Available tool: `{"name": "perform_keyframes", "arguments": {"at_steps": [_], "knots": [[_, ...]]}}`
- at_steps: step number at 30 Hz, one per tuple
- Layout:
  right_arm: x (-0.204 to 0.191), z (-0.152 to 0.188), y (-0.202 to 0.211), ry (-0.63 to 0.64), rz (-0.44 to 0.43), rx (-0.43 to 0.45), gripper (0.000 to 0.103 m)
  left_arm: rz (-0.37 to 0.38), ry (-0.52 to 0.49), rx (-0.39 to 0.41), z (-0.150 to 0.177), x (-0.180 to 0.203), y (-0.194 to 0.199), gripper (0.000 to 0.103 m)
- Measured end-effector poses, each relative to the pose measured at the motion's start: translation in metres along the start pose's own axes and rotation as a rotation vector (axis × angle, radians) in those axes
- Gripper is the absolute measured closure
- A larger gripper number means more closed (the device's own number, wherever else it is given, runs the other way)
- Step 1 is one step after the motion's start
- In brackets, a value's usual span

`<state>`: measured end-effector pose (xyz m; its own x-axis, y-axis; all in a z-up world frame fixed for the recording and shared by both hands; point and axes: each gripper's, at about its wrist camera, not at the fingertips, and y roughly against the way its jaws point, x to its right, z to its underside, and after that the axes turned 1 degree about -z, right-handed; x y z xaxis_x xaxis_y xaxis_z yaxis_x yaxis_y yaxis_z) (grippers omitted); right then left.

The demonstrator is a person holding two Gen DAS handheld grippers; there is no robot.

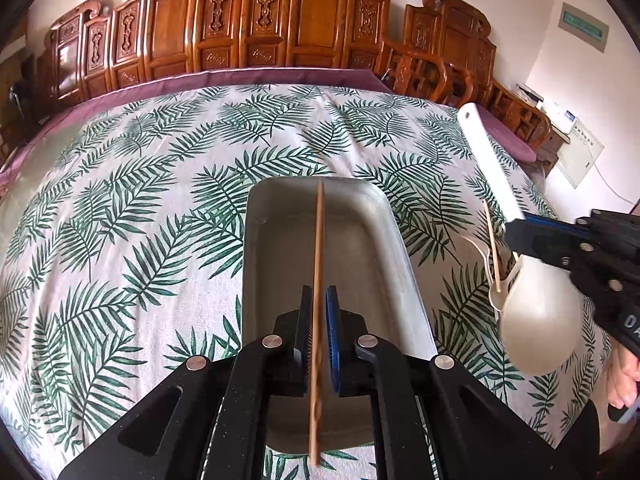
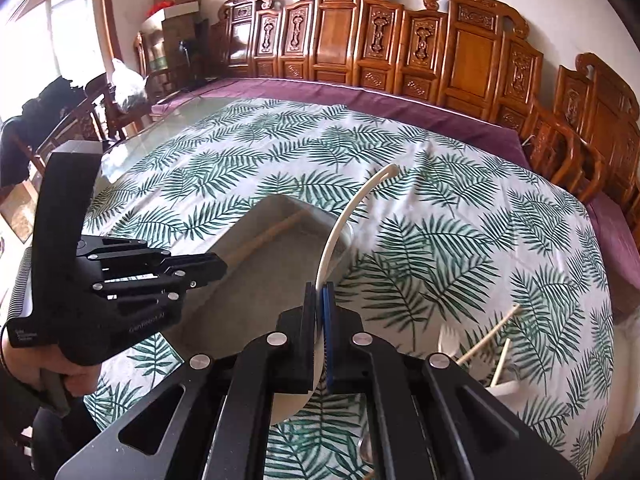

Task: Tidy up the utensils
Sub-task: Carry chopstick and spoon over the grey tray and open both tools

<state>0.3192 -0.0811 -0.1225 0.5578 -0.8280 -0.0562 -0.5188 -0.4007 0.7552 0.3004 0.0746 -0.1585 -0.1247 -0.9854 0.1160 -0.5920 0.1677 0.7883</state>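
- Your left hand-held gripper [image 1: 318, 312] has its jaws pinching a wooden chopstick [image 1: 319, 248]. The stick runs lengthwise between the blue pads and reaches forward over the metal tray [image 1: 372, 216].
- The metal tray is a grey, rounded-corner pan lying on the table [image 1: 120, 200], which is covered by a palm-leaf cloth. In the left wrist view its inside appears bare apart from the held stick above it.
- Your right hand-held gripper [image 2: 319, 292] is pressed together on a white ladle [image 2: 340, 228]. It grips the handle close to the bowl; the handle curves up and away over the tray's far corner, and the bowl sits below the jaws.
- In the left wrist view the same ladle hangs to the right of the tray, clear of the cloth, handle tilted upward.
- The remaining utensils [image 2: 480, 352] lie in a loose pile on the cloth, right of the tray and apart from it: a pale fork, light chopsticks and a white spoon-like piece.
- Carved wooden chairs [image 1: 256, 20] line the table's far edge.
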Motion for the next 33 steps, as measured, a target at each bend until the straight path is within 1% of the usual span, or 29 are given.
{"name": "perform_keyframes", "arguments": {"at_steps": [7, 12, 17, 25, 27, 33], "knots": [[-0.014, -0.005, -0.022, -0.007, -0.037, -0.003, 0.098, -0.016, 0.008, 0.02, 0.003, -0.018, 0.022, 0.094], [-0.029, -0.009, -0.041, -0.004, -0.061, -0.009, 0.098, -0.054, -0.004, 0.046, 0.007, -0.033, 0.041, 0.093], [-0.043, -0.009, -0.063, 0.003, -0.082, -0.034, 0.098, -0.059, 0.001, 0.068, 0.01, -0.042, 0.057, 0.09], [-0.057, 0.001, -0.088, 0.031, -0.077, -0.106, 0.098, -0.058, 0.002, 0.099, 0.017, -0.048, 0.073, 0.086], [-0.058, 0.004, -0.09, 0.03, -0.075, -0.113, 0.098, -0.061, -0.004, 0.1, 0.018, -0.048, 0.075, 0.083], [-0.052, 0.005, -0.082, 0.009, -0.067, -0.112, 0.096, -0.057, -0.012, 0.11, 0.018, -0.043, 0.08, 0.083]]}}
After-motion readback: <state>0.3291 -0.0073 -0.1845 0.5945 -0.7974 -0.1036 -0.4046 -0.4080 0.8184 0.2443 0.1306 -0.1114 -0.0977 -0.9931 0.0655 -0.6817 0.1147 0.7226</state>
